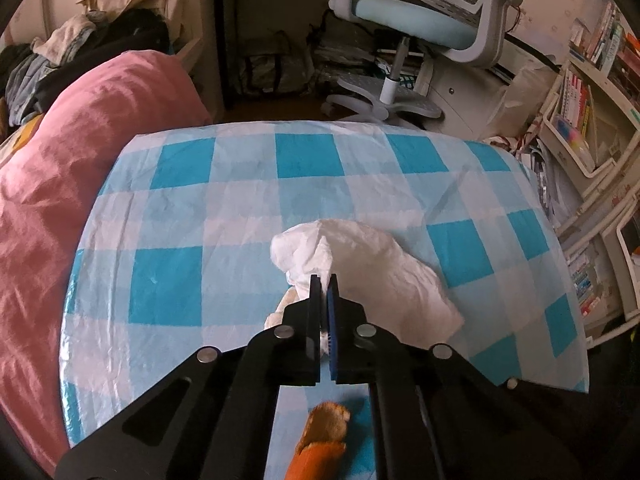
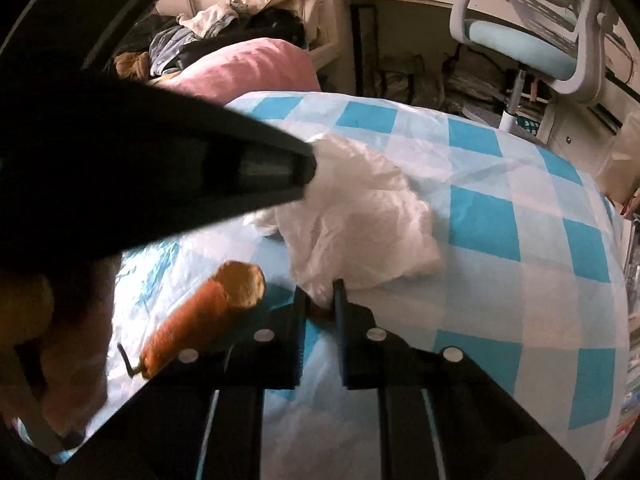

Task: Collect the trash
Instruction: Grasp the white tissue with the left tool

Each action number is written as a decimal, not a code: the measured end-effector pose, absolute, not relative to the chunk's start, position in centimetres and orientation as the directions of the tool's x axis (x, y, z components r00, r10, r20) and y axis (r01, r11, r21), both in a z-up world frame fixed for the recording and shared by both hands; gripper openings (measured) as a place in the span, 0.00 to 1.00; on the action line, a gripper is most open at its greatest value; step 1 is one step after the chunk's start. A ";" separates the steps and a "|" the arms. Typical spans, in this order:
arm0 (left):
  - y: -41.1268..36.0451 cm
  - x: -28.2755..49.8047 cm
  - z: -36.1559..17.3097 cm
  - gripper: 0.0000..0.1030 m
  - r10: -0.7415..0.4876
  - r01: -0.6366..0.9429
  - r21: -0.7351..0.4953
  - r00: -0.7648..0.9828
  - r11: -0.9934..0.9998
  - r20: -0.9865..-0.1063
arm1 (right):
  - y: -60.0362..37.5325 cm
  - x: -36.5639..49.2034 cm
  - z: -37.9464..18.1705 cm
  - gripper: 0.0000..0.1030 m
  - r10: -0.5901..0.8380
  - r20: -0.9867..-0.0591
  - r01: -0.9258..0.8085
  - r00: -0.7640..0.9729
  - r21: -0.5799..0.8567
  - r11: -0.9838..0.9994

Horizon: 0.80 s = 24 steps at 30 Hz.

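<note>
A white plastic bag point(image 1: 372, 264) lies crumpled on the blue-and-white checked tablecloth point(image 1: 240, 184). My left gripper point(image 1: 325, 284) is shut on the bag's near edge. An orange peel point(image 1: 324, 432) lies on the cloth just below and behind its fingers. In the right wrist view the bag point(image 2: 360, 216) lies mid-table and the left gripper's black body point(image 2: 160, 168) reaches in from the left to it. My right gripper point(image 2: 319, 296) is slightly apart at the bag's near edge, with a small brownish scrap point(image 2: 320, 312) between its fingers. The orange peel point(image 2: 208, 312) lies to its left.
A pink quilt point(image 1: 60, 184) lies along the table's left side with piled clothes point(image 1: 80, 40) behind it. A light-blue office chair point(image 1: 420, 24) stands beyond the far edge. Bookshelves point(image 1: 592, 92) line the right.
</note>
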State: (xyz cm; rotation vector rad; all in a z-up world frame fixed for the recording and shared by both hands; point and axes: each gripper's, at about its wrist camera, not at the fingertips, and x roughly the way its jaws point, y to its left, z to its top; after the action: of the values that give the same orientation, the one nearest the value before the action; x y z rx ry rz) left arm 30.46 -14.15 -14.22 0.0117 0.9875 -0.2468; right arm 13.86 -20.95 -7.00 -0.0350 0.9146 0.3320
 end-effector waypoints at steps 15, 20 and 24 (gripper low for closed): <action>-13.3 20.3 -10.9 0.02 -0.325 0.287 -0.200 0.499 0.937 -0.803 | -22.6 5.7 -6.1 0.13 0.244 -0.858 -0.381 0.453 0.061 0.923; -13.1 16.0 -11.0 0.02 -0.320 0.300 -0.189 0.488 0.935 -0.812 | -22.6 2.0 -6.1 0.13 0.227 -0.875 -0.418 0.428 0.032 0.908; -11.5 12.7 -11.1 0.02 -0.295 0.251 -0.191 0.487 0.949 -0.822 | -23.2 0.0 -6.3 0.14 0.203 -0.870 -0.413 0.449 -0.001 0.911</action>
State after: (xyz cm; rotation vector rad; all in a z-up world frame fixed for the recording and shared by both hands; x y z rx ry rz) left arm 12.71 -11.48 -11.10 -0.0475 1.0087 -0.3319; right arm 0.03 -23.19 -6.29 -0.2250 1.0393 0.3844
